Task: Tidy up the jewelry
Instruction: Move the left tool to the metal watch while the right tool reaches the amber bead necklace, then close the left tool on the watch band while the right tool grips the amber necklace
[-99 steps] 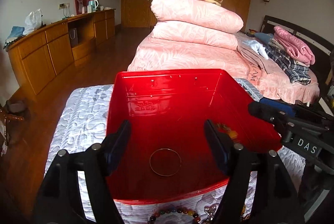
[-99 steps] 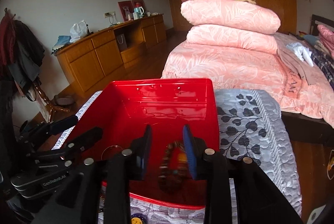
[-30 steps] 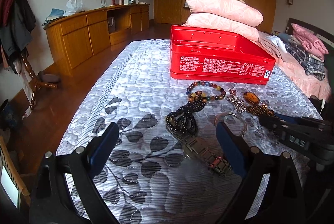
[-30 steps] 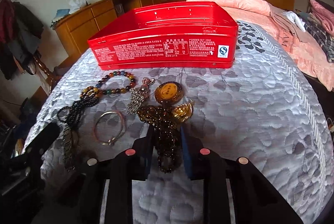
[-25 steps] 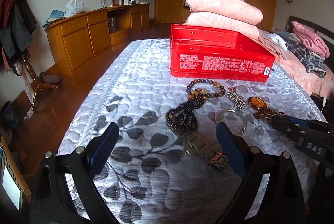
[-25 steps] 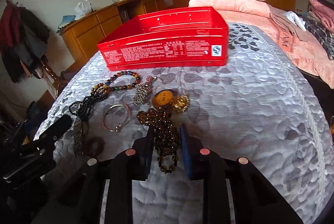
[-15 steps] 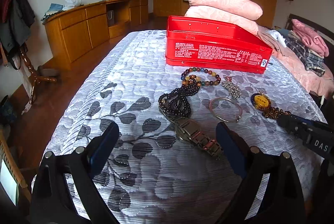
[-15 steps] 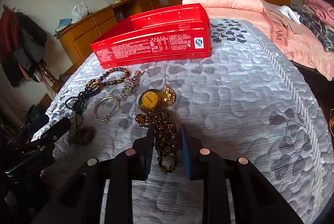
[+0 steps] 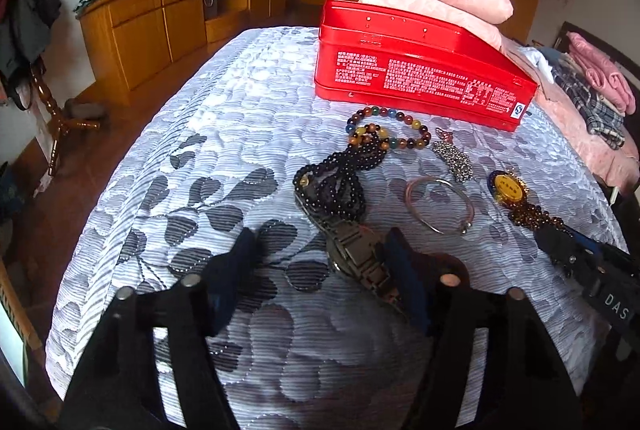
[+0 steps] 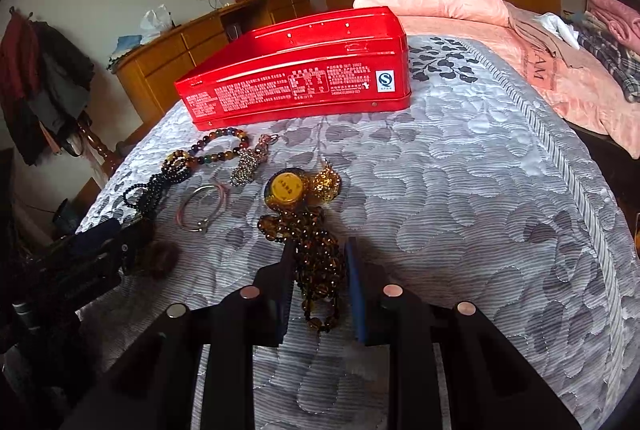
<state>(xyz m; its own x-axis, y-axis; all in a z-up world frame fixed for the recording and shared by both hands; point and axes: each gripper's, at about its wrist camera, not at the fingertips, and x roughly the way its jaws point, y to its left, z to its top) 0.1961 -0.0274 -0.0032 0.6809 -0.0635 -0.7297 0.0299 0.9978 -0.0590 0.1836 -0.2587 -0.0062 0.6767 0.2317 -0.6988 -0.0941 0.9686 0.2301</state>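
Each claw is a black plastic frame with two angled arms per side, joined by round silver pins. Left claw (image 9: 320, 270): dark blue pads on the fingers (image 9: 236, 270). Right claw (image 10: 320, 282): identical blue pads; white lettering "DAS" on its side.

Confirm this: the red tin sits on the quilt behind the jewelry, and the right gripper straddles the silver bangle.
Not quite. The red tin does sit on the quilt behind the jewelry, but the right gripper straddles the brown bead strand, not the silver bangle, which lies apart to its left. The right wrist view shows it.
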